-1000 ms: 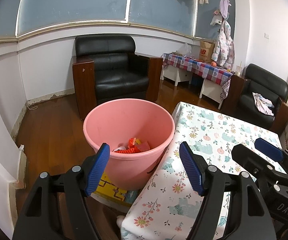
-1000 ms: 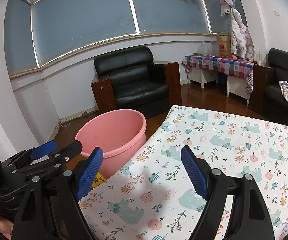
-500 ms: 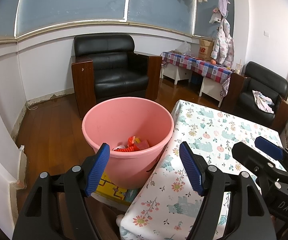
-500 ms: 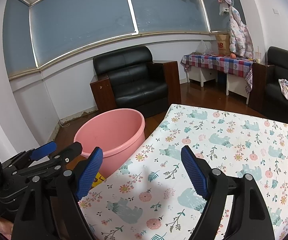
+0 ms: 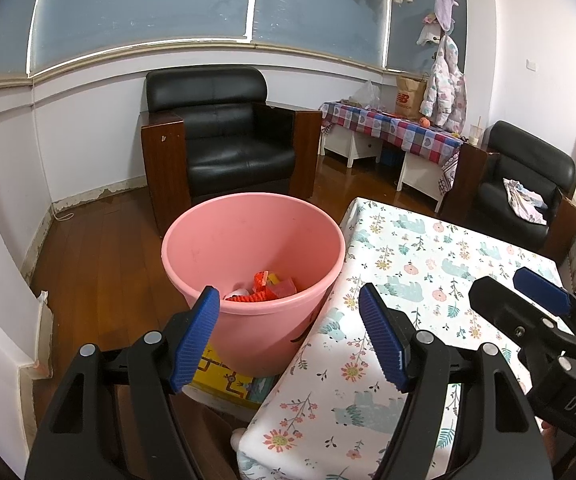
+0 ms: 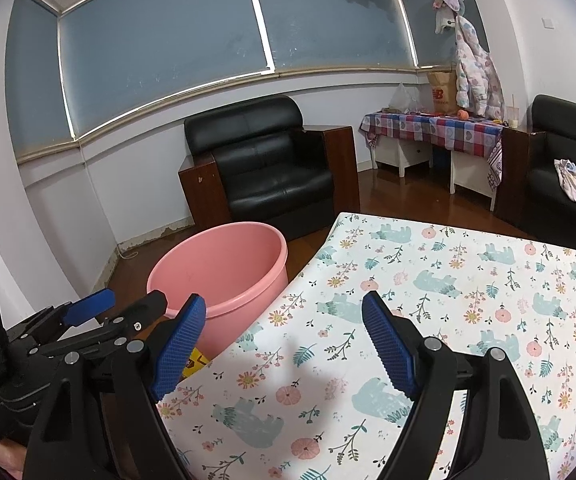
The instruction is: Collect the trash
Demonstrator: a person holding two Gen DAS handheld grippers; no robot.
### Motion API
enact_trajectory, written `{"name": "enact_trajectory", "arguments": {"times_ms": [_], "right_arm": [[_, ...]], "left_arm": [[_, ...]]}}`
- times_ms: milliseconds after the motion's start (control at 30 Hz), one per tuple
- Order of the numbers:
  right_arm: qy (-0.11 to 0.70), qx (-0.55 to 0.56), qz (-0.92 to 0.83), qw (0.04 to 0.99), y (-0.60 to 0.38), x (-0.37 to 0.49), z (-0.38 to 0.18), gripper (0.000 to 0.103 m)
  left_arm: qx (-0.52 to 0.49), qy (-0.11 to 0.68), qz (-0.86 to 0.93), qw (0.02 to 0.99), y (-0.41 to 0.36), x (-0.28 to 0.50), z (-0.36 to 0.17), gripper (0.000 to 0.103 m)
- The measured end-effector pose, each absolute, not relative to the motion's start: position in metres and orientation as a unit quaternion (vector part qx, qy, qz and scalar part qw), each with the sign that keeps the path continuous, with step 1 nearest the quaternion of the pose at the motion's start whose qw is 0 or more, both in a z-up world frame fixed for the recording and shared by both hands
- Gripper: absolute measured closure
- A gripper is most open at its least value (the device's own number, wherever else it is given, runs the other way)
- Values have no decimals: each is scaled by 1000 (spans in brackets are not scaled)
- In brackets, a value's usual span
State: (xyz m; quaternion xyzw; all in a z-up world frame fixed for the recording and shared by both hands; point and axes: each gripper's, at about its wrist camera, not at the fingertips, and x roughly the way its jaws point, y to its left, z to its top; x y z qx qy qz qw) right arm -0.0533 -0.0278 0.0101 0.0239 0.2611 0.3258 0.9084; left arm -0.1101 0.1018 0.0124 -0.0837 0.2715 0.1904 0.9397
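A table [image 5: 427,264] covered in a white cloth printed with flowers and pale blue bears fills the near right of both views, its top bare of anything but the pattern. On the far side of the room a black leather armchair [image 5: 224,140] with brown wooden sides stands against the wall under blue window blinds, and a second black armchair [image 5: 527,184] sits far right with a crumpled cloth on its seat. Between them runs a low side table [image 5: 391,128] under a checked cover, with a paper bag and a hanging child's jacket above it.

A pink bucket [image 5: 216,240] stands on the wooden floor just beside the table's left edge, resting on a yellow printed box [image 5: 224,376]. The trash [image 5: 266,290], a small heap of red, orange and yellow pieces, lies at the bottom of the bucket.

The left gripper [image 5: 288,340] hangs over the bucket's near rim and the table's left edge, its blue-padded jaws spread wide with nothing between them. The right gripper [image 6: 284,344] hovers over the tablecloth, jaws likewise wide apart and holding nothing.
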Motion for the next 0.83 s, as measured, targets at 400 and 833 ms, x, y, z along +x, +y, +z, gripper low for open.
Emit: {"name": "enact_trajectory", "arguments": {"times_ms": [400, 833], "right_arm": [[266, 25, 317, 910, -30, -50, 17, 24], [272, 33, 306, 912, -37, -45, 17, 24]], "left_arm": [[-81, 271, 186, 941, 98, -111, 13, 30], [-77, 282, 172, 941, 92, -104, 14, 30]]}}
